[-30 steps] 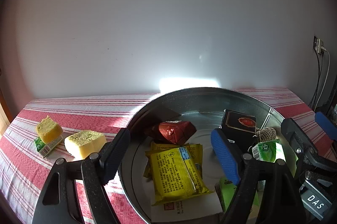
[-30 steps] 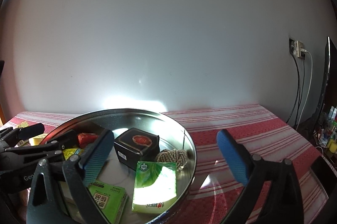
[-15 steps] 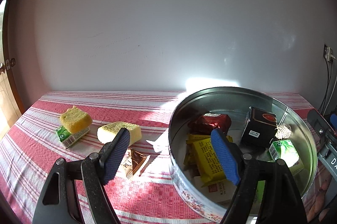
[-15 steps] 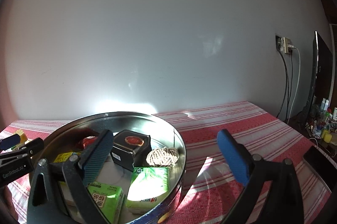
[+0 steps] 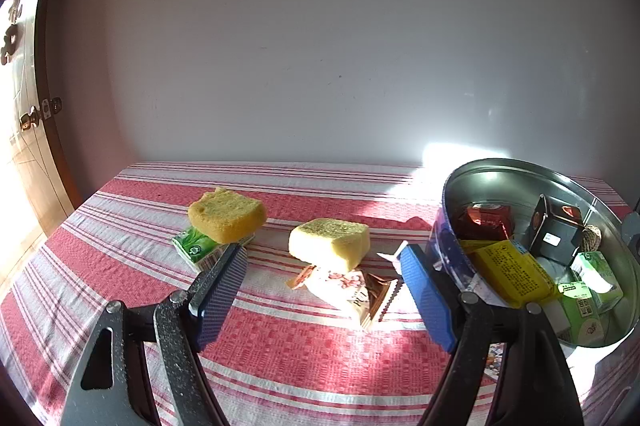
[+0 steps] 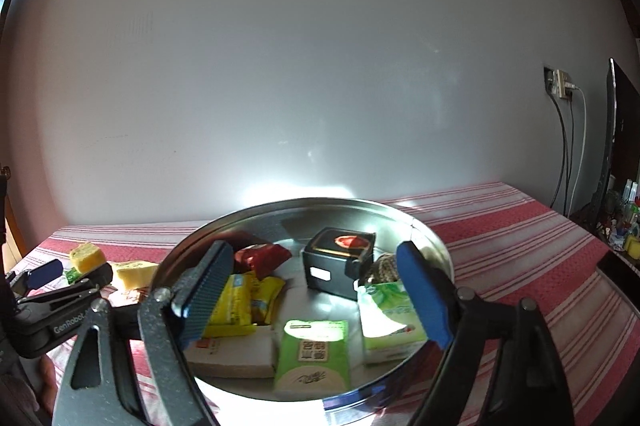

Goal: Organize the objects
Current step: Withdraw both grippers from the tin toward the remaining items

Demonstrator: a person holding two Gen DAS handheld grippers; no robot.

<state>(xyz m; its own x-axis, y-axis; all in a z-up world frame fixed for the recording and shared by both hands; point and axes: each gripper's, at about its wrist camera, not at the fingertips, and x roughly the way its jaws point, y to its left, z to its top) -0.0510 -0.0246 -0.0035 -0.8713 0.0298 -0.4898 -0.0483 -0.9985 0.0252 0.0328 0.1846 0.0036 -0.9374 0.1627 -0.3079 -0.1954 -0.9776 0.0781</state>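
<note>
My left gripper [image 5: 322, 258] is open and low over the striped cloth, with nothing between its pads. Just ahead of it a yellow cake piece [image 5: 328, 244] lies on a brown snack packet [image 5: 356, 292]. Farther left, another cake piece [image 5: 226, 220] rests on a green packet [image 5: 196, 248]. The round metal tin [image 5: 516, 165] stands at the right. My right gripper [image 6: 312, 254] hangs above the tin [image 6: 320, 202]; its jaws are closing and grip nothing. Inside lie a black box [image 6: 340, 266], a red packet [image 6: 262, 258], yellow packets [image 6: 240, 302] and green packets [image 6: 312, 354].
A twine ball [image 6: 382, 266] and a white packet [image 6: 236, 350] also lie in the tin. The left gripper [image 6: 72, 276] shows at the left of the right wrist view. A wall backs the table; a socket with cables [image 6: 560, 85] is at right, a door [image 5: 24, 129] at left.
The left gripper swung left, from over the tin to in front of the cake pieces. The right gripper shifted left until it centred on the tin, and its jaws narrowed.
</note>
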